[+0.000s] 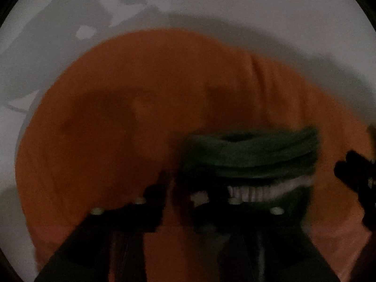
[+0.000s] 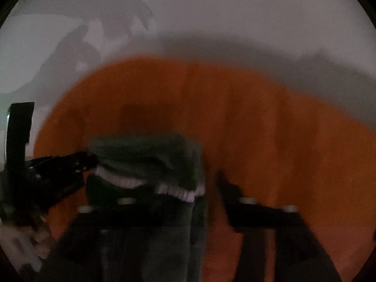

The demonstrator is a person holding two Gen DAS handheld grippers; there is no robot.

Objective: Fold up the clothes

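An orange garment (image 1: 145,108) hangs or lies spread before a pale surface; it also fills the right wrist view (image 2: 258,117). It has a dark green collar (image 1: 249,152) with a white ribbed stripe (image 1: 253,191). My left gripper (image 1: 188,188) stands at the collar's left end with orange cloth between its fingers. My right gripper (image 2: 206,188) is at the collar's (image 2: 145,157) right end, the green cloth draped over its left finger (image 2: 131,211). The frames are dark and blurred. The left gripper also shows at the left edge of the right wrist view (image 2: 70,164).
A pale grey surface (image 1: 258,11) lies behind the garment, with dark shadows of the grippers on it. The right gripper's black body (image 1: 354,176) shows at the right edge of the left wrist view. A hand (image 2: 28,239) shows at the lower left of the right wrist view.
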